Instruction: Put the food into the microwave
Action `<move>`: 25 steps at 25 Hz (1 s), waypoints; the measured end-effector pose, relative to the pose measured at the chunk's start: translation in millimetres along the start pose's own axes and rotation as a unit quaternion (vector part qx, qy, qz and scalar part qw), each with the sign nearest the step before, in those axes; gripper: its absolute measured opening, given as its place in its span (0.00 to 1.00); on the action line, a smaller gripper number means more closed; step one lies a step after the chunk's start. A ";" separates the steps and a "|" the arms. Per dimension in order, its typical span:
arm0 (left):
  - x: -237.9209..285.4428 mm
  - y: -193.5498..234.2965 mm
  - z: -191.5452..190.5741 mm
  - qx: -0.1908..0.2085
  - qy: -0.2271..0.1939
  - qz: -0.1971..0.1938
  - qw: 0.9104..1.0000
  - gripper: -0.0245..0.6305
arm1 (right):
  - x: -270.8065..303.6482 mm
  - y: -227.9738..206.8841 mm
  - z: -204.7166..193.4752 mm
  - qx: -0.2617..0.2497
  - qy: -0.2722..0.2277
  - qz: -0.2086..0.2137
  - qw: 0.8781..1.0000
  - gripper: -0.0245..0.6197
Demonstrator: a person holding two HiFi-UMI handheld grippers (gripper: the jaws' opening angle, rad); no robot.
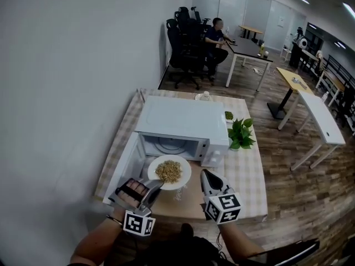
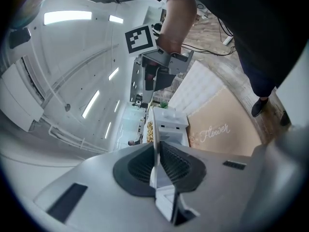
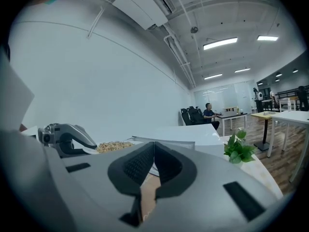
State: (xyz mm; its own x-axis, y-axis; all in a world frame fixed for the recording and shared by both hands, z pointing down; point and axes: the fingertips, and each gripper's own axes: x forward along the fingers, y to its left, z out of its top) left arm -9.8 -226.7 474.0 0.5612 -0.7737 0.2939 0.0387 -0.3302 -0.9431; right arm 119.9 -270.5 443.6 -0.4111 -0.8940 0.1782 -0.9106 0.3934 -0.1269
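An open-plan office is showing here: a person (image 1: 215, 37) is sitting at a long dark-topped desk (image 1: 247, 47) beside clustered black swivel office chairs (image 1: 183, 26), and long white-topped tables (image 1: 320, 119) are standing on the wood-plank floor (image 1: 288, 170). Glass partition walls (image 1: 236, 4) are closing the far end and white strip lights (image 3: 219, 43) are glowing overhead. A white box-shaped microwave (image 1: 180, 121) is sitting along the far edge of a checked-cloth table (image 1: 247, 173).

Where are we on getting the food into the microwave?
Done: the door of the microwave stands open. In hand: the left tool is clamped on the rim of the plate of food, holding it just in front of the opening; the right tool is shut and empty beside it. Left: slide the plate inside and let go.
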 end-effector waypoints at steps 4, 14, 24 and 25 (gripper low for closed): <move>23.8 -8.4 -4.4 -0.012 0.022 -0.009 1.000 0.10 | 12.9 -15.9 -7.8 0.002 0.017 0.017 1.000 0.05; 81.7 -40.9 -30.7 -0.032 0.067 -0.023 0.997 0.10 | 38.3 -48.8 -21.9 -0.002 0.045 0.038 0.998 0.05; 141.9 -72.9 -61.9 -0.045 0.113 -0.023 0.992 0.10 | 62.8 -61.2 -52.4 -0.005 0.072 0.083 0.994 0.05; 148.7 -78.2 -64.4 -0.044 0.116 -0.026 0.992 0.10 | 65.2 -64.0 -56.2 -0.004 0.074 0.084 0.994 0.05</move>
State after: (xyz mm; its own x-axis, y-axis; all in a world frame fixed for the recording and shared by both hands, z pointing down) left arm 17.3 -350.8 601.4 0.3547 -0.8545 0.3795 -0.0155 -0.4112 -0.9114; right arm 148.9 -341.9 518.1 -0.5594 -0.7742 0.2960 -0.8281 0.5375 -0.1591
